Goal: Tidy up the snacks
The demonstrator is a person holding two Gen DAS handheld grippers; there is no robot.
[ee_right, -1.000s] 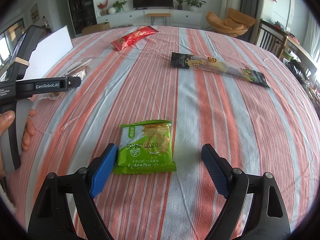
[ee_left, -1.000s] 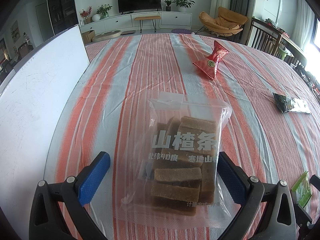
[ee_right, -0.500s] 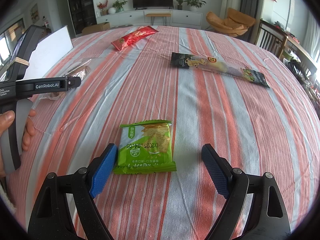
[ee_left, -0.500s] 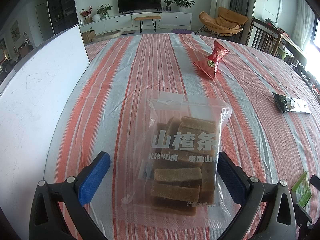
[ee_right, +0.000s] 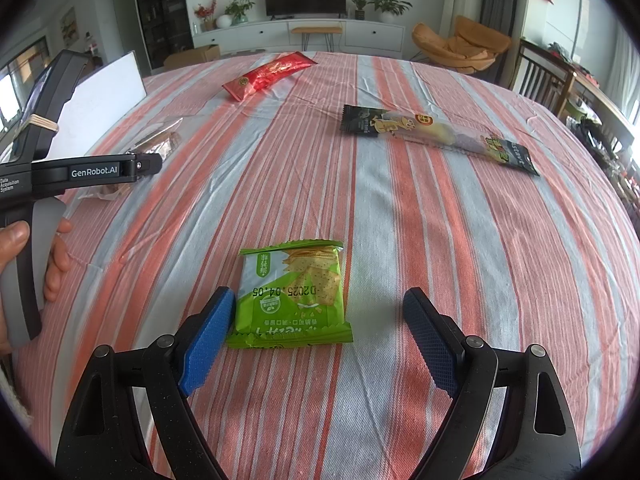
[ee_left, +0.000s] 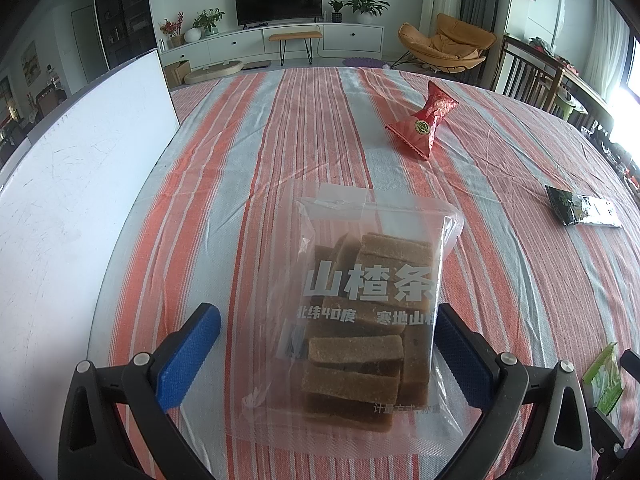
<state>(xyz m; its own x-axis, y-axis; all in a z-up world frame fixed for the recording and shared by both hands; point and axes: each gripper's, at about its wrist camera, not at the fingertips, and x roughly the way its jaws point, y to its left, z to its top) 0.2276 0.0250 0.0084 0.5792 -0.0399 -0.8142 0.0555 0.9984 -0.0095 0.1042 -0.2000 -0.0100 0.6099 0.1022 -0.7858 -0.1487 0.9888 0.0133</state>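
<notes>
A clear bag of brown hawthorn strips (ee_left: 360, 320) lies flat on the striped tablecloth between the fingers of my open left gripper (ee_left: 326, 346); the right pad is at the bag's edge. A green cracker packet (ee_right: 294, 294) lies between the fingers of my open right gripper (ee_right: 318, 326), close to the left pad. A red wrapped snack (ee_left: 424, 122) lies farther back, also in the right wrist view (ee_right: 268, 75). A long dark snack pack (ee_right: 436, 136) lies at the right; its end shows in the left wrist view (ee_left: 580, 212).
A white board (ee_left: 76, 184) stands along the table's left edge. The left gripper's body and the hand holding it (ee_right: 36, 200) sit at the left of the right wrist view. Wooden chairs (ee_left: 532, 76) stand beyond the table's far right.
</notes>
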